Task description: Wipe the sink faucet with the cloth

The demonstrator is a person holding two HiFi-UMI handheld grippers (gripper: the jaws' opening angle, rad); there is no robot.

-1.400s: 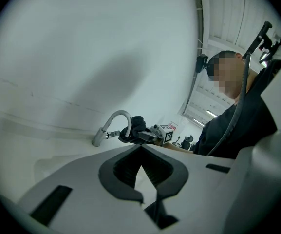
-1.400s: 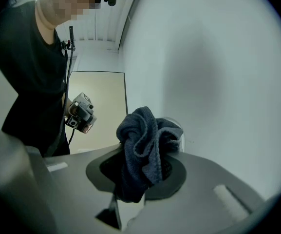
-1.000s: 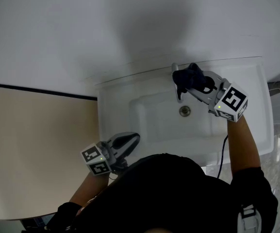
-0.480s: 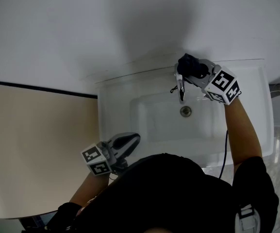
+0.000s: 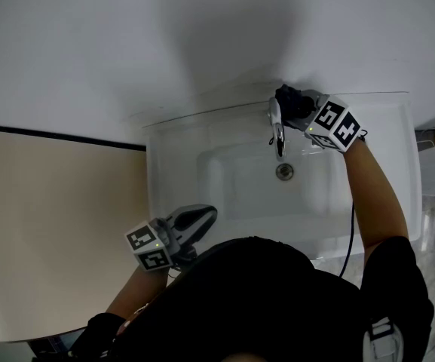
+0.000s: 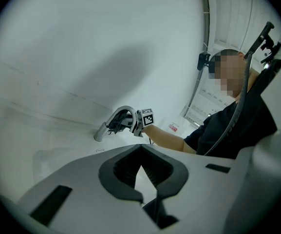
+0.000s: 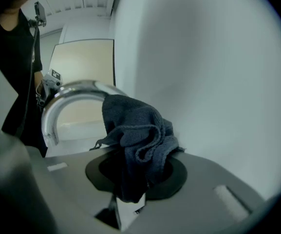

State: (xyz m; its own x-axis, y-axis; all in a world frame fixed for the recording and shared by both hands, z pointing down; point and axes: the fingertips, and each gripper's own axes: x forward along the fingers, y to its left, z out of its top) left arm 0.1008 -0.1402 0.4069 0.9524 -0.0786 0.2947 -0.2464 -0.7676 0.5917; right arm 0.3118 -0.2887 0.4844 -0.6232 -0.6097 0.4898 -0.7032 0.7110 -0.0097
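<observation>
We pinch dark cloth [image 7: 138, 130] in right gripper [image 5: 298, 108], pressed against faucet [image 5: 277, 130]; left gripper [image 5: 202, 219] jaws together, empty, near sink [image 5: 398, 164] front.

– Where is the right arm?
– The right forearm [image 5: 372, 194] is stretched out straight from the shoulder, bare below a dark sleeve. It carries the right gripper [image 5: 300, 110] up at about 2 o'clock in the head view. The gripper's marker cube [image 5: 332, 124] faces up and its jaws point toward 10 o'clock.
– And its jaws?
– Closed on a bunched dark cloth [image 7: 138, 140], which bulges out above them.
– The left side?
– The left forearm [image 5: 130, 292] is bent and tucked close to the body. The left gripper [image 5: 209, 214] hangs low at about 7 o'clock and aims toward 2 o'clock. Its jaws are together, with nothing between them.
</observation>
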